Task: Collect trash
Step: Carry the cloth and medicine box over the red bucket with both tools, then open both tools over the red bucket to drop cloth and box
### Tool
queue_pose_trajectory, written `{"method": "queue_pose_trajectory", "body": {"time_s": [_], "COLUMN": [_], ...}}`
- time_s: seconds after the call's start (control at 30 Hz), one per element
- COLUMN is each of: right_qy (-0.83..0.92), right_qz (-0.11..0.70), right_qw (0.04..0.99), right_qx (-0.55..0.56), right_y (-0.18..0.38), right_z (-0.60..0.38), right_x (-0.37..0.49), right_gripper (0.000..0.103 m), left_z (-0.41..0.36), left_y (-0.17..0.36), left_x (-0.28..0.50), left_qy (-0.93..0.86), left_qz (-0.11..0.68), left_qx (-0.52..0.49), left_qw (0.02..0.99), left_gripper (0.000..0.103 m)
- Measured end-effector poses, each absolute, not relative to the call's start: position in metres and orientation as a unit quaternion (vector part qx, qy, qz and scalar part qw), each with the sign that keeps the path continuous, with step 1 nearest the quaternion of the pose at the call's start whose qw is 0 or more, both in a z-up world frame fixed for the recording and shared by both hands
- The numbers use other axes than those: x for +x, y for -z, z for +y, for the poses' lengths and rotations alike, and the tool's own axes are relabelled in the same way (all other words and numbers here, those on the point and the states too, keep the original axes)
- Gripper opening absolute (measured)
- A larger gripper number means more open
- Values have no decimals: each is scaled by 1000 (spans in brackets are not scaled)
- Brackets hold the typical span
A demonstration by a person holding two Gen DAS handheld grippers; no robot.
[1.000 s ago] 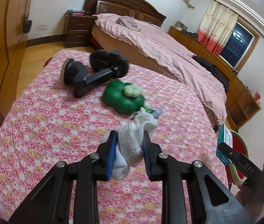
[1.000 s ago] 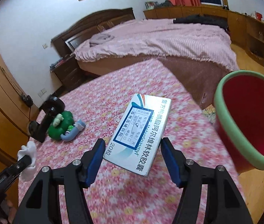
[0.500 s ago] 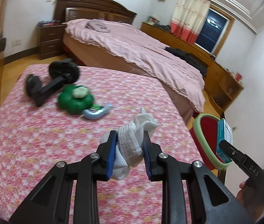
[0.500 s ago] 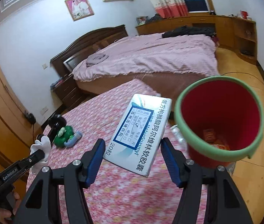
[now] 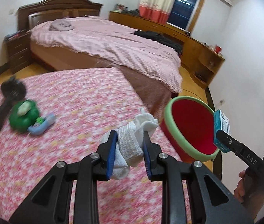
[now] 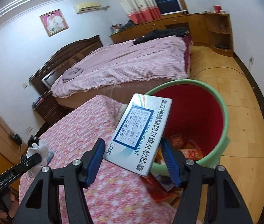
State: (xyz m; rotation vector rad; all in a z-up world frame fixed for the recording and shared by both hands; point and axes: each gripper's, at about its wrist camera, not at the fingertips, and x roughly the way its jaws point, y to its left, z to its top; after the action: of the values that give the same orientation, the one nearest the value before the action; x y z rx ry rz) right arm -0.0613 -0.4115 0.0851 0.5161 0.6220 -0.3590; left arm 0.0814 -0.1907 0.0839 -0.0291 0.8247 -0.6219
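Note:
My left gripper (image 5: 129, 150) is shut on a crumpled white cloth wad (image 5: 132, 140), held above the flowered table near its right edge. My right gripper (image 6: 132, 155) is shut on a white and blue medicine box (image 6: 141, 132), which hangs over the near rim of the red bin with a green rim (image 6: 223, 112). Packets lie at the bin's bottom. In the left wrist view the bin (image 5: 171, 119) stands on the floor just right of the table, with the medicine box (image 5: 221, 130) at its far side. The cloth wad (image 6: 38, 149) also shows at lower left in the right wrist view.
On the table's left lie a green toy (image 5: 23, 117), a small blue tube (image 5: 42, 126) and a black dumbbell-shaped object (image 5: 3, 100). A large bed with a pink cover (image 5: 104, 43) stands behind. Wooden cabinets (image 5: 197, 48) line the far wall. Wood floor (image 6: 243, 97) surrounds the bin.
Both grippers have swung right from over the table toward the bin, each keeping its load. The bin has come into fuller view and the medicine box now hangs over its rim.

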Motion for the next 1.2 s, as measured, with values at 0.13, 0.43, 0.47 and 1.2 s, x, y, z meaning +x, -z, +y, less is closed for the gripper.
{"method": "queue_pose_trajectory", "body": {"time_s": [0.13,0.43,0.47,1.2], "right_qy": [186,200,201,200], "right_qz": [300,309,310,303], "right_qw": [900,891,891,882], "right_qx": [255,265,265,299], "right_y": [-81,-66,-65,-46], "right_z": [-429,-468,-471,-512], "right_x": [-64,-65,-64,-70], "right_gripper": [65,65,65,66], "left_z": [-221,-295,-303,-369], "left_y": [-83,-76,-74,-47], "left_x": [85,87,86,88], "left_qy": [326,378,385,402], "left_qz": [399,392,392,419], "left_qx": [-4,42,46,80], "left_qw": [857,837,835,810], "left_gripper": [26,26,26,45]}}
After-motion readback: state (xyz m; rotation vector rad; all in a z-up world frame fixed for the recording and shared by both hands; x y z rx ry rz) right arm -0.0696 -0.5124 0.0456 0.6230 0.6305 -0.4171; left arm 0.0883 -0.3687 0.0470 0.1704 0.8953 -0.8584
